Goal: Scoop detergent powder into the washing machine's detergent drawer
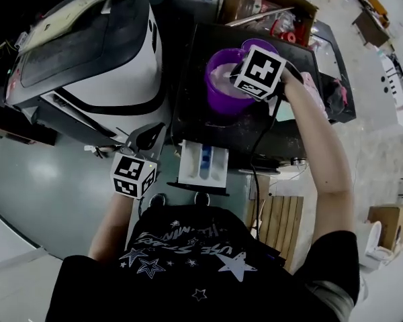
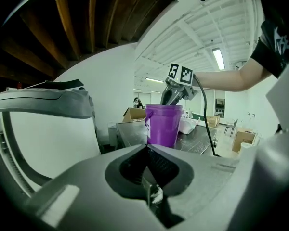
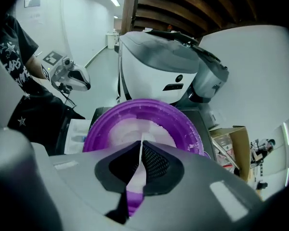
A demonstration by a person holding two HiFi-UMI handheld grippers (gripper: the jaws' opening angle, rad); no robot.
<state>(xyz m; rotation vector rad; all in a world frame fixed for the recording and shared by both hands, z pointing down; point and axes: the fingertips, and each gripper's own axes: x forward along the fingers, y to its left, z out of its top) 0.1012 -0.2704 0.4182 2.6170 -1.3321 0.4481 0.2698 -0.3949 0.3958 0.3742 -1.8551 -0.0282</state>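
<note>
Where writing might be read, only black square markers on both cubes; shirt print too blurred to make out. Clenched in the right claw (image 3: 140, 146), a thin pale strip turning purple below the pads, seemingly the scoop handle (image 3: 134, 196). Straight ahead of those jaws at 12 o'clock, and just beneath them, the purple bucket (image 3: 185, 125), open-topped, with white powder (image 3: 130, 129) heaped inside and grains clinging to its inner wall. Under the bucket, a dark machine top (image 1: 195, 123). From that machine's front, at 6 o'clock of the bucket in the head view, the white drawer (image 1: 188, 170) standing open, split into compartments, blue in the middle one; no telling what lies in them. At 9 o'clock of the drawer and apart from it, the left claw (image 1: 144, 139), pressed shut on nothing, pointed toward the bucket. At 10 o'clock, a white machine (image 1: 124, 66). At 12 o'clock beyond the bucket, an open cardboard box (image 1: 236, 5) of mixed goods.
</note>
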